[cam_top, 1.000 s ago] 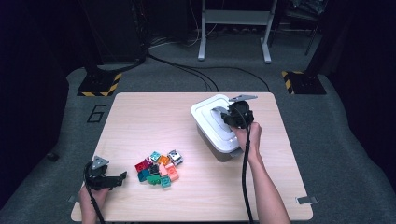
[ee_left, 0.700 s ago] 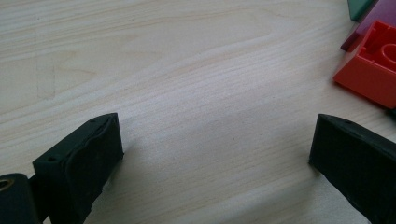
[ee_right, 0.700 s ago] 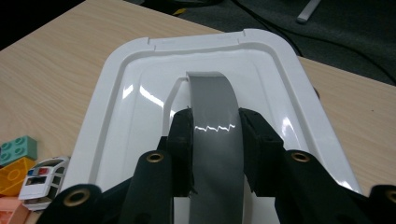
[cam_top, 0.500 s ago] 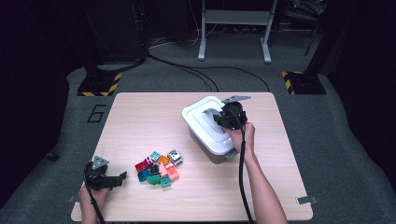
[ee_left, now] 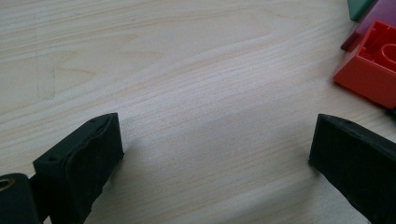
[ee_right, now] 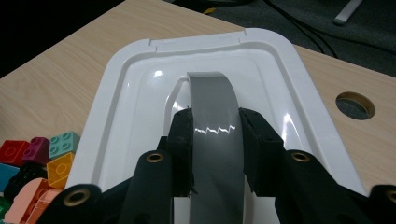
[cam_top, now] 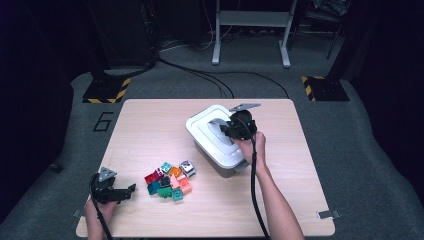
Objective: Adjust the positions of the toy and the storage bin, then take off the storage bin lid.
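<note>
At the frame's centre, the right tool [ee_right: 215,135] pinches the grey curved handle [ee_right: 212,107] of a white plastic box lid [cam_top: 212,131]; a slipping grip could drop it onto the toy bricks [cam_top: 170,180]. Lower left, the left tool [cam_top: 127,190] rests spread on the surface [cam_top: 150,125]

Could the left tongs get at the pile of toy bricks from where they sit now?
Probably yes: the left tongs are open, bare table lies between, and the bricks sit just ahead.
</note>
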Available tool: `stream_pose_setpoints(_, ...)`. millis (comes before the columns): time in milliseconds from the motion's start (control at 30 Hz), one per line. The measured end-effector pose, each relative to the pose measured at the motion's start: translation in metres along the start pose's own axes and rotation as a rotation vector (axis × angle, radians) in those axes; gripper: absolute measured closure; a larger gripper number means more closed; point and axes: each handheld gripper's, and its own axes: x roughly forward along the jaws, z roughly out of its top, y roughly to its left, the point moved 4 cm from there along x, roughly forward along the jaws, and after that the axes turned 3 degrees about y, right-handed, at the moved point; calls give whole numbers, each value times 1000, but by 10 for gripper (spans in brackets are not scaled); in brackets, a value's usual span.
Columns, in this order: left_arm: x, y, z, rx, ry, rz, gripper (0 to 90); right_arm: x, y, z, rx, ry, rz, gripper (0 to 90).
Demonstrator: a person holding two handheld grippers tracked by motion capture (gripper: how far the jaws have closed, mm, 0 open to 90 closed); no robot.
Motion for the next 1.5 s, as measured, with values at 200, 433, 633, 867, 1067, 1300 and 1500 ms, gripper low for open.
stream_pose_setpoints(200, 0, 0, 0, 0, 1, 0, 26, 3, 7, 2, -13, 5, 11, 672)
stream_pose_setpoints(433, 0, 0, 0, 0, 1, 0, 26, 6, 13, 4, -26, 3, -1, 671)
stream_pose_setpoints(633, 0, 0, 0, 0, 1, 0, 26, 4, 14, 6, -37, -8, -17, 671)
stream_pose_setpoints(867, 0, 0, 0, 0, 1, 0, 26, -11, 14, 15, -49, -42, -33, 672)
stream_pose_setpoints(1067, 0, 0, 0, 0, 0, 0, 26, -19, 12, 17, -62, -47, -46, 671)
stream_pose_setpoints(1300, 0, 0, 0, 0, 0, -1, 26, -33, 3, 20, -51, -64, -69, 671)
stream_pose_setpoints(1500, 0, 0, 0, 0, -2, 1, 26, -42, -8, 19, -35, -69, -87, 671)
